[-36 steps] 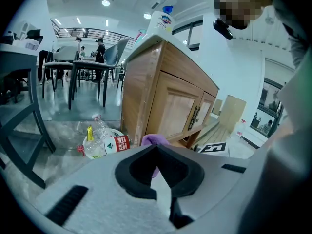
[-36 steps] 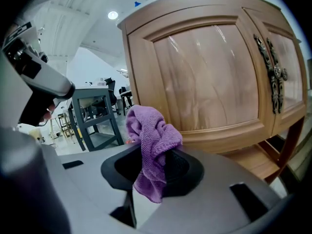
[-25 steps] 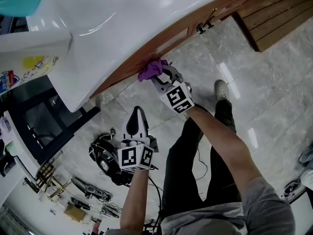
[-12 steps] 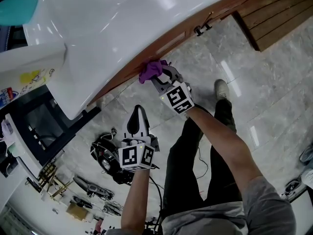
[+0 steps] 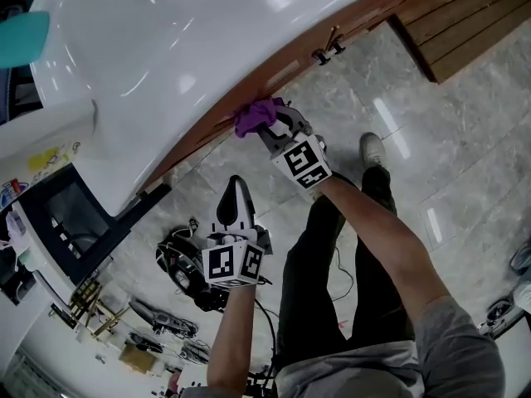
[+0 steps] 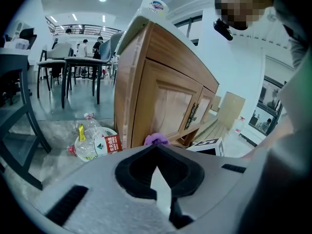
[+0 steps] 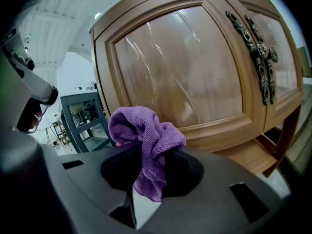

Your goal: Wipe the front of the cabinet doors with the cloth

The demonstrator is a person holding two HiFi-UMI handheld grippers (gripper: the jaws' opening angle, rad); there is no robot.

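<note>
**Left gripper** (image 5: pixel 236 191): held low, left of the person's legs, over the grey marbled floor (image 5: pixel 431 114). It is well apart from the cabinet and points toward the cabinet's end corner. The jaws meet at the tips with nothing between them.

**Right gripper** (image 7: pixel 155 156): the arm is stretched forward and the jaws are clamped on the purple cloth (image 7: pixel 145 135). The cloth is bunched. One fold hangs down between the jaws, and the rest bulges up and forward past the tips.

**Cloth position:** at the front of the left cabinet door (image 7: pixel 180 67), by its lower left corner, over the bottom rail of the frame. In the head view it sits just under the overhanging edge of the white surface (image 5: pixel 207 48). There it looks pressed to the wood, but the right gripper view does not settle whether it touches.

**Door:** tan wood with a raised frame and a glossy panel showing light streaks. Dark ornate handles (image 7: pixel 256 43) sit at its right edge, where it meets the second door (image 7: pixel 285 57). They are well apart from the cloth.

**Further out:**
- A shoe (image 5: pixel 372 149) is on the floor, right of the right gripper.
- A white basket (image 6: pixel 95 143) holding plastic bottles stands on the floor by the cabinet's end corner.
- A bottle (image 6: pixel 155 4) stands on the surface above that corner.
- A dark frame stand (image 7: pixel 83 116) is beyond the cabinet's left end.
- Wooden slats (image 5: pixel 465 23) lie on the floor past the far end.
- Chairs (image 6: pixel 73 67) are farthest back.
</note>
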